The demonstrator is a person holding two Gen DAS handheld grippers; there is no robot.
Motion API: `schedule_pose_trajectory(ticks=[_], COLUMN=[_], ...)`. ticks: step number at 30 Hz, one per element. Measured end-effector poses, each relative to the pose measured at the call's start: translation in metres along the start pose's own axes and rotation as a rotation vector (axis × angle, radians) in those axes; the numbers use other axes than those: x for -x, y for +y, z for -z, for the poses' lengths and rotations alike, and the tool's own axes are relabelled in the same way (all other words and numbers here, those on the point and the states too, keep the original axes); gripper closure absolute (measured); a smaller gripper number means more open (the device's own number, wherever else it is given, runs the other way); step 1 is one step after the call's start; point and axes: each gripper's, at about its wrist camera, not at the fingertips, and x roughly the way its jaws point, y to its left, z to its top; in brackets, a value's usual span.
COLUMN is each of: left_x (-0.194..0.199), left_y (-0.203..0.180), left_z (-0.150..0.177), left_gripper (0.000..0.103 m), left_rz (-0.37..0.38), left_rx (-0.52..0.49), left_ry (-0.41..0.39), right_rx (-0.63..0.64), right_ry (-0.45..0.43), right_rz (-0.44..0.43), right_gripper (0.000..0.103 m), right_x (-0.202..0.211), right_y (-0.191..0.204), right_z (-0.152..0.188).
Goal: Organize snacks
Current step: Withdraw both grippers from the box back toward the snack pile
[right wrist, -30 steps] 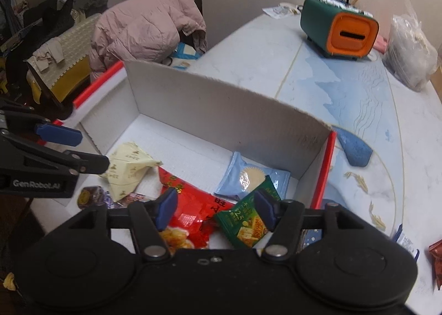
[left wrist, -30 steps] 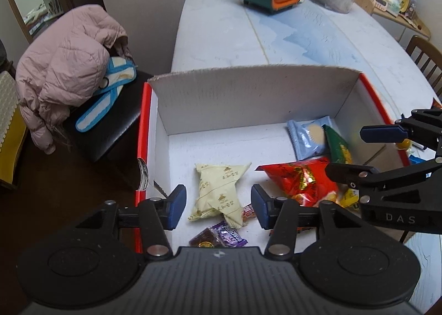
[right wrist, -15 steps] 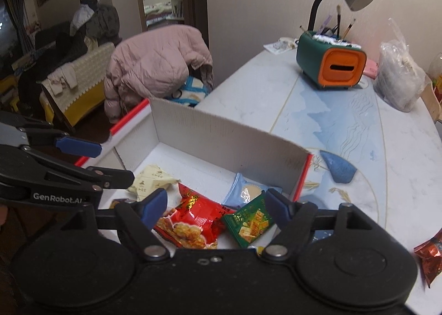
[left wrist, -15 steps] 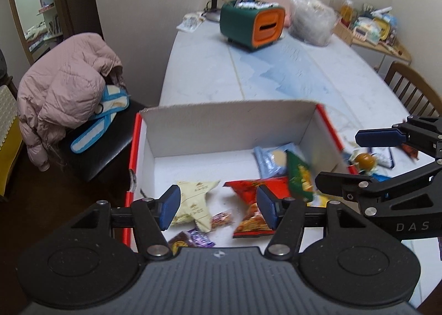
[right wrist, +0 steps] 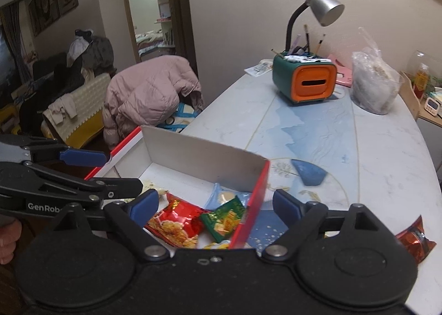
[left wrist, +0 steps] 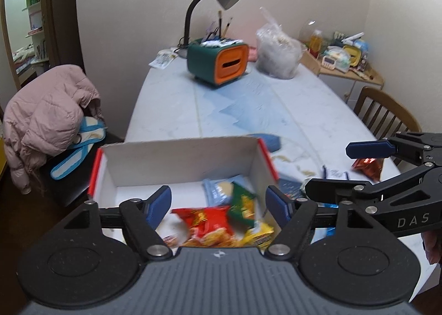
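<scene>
- Left gripper (left wrist: 218, 205) is held above the near end of the box (left wrist: 182, 160); jaws have just been opening, now spread wide, nothing gripped.
- Right gripper (right wrist: 215, 204) is held over the box's right wall; jaws have likewise just been opening, nothing pinched.
- Inside the box are seen a red snack bag (right wrist: 176, 222), a green packet (right wrist: 225, 218), a light blue packet (left wrist: 218, 190) and a yellow packet (left wrist: 259, 233).
- One red snack pack (right wrist: 414, 240) is left on the table (right wrist: 386, 149), right of the box.
- Farther back, a green-orange organizer (right wrist: 305, 81), a desk lamp (right wrist: 323, 6) and a clear plastic bag (right wrist: 374, 85) are seen.
</scene>
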Motion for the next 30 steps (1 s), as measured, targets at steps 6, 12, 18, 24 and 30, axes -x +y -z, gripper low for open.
schedule_pose_trajectory(ticks=[6,12,18,24,30], left_x=[-0.003,-0.010,-0.025,-0.043,-0.069], left_y=[-0.031,-0.065,-0.107,-0.149,-0.177], left_z=[-0.002,-0.001,0.002,0.004,0.005], left_gripper=[0.026,0.025,0.024,0.024,0.024], left_rz=[0.029,0.053,0.069,0.062,0.040], left_rx=[0.013,0.029,0.025,0.017,0.053], left_ry=[-0.024,-0.033,-0.021,0.005,0.086], right_rx=[-0.021,-0.045,-0.063,-0.087,-0.136], right_ry=[-0.034,-0.052,-0.048,-0.029,0.007], right_rz=[0.011,0.027,0.046,0.076,0.140], right_gripper=[0.002,0.001,0.000,0.000,0.000], right_x=[0.023,0.043,0.058,0.070,0.074], right_y=[-0.027,-0.061,-0.097,-0.142,-0.195], right_z=[0.009,0.020,0.035,0.053,0.075])
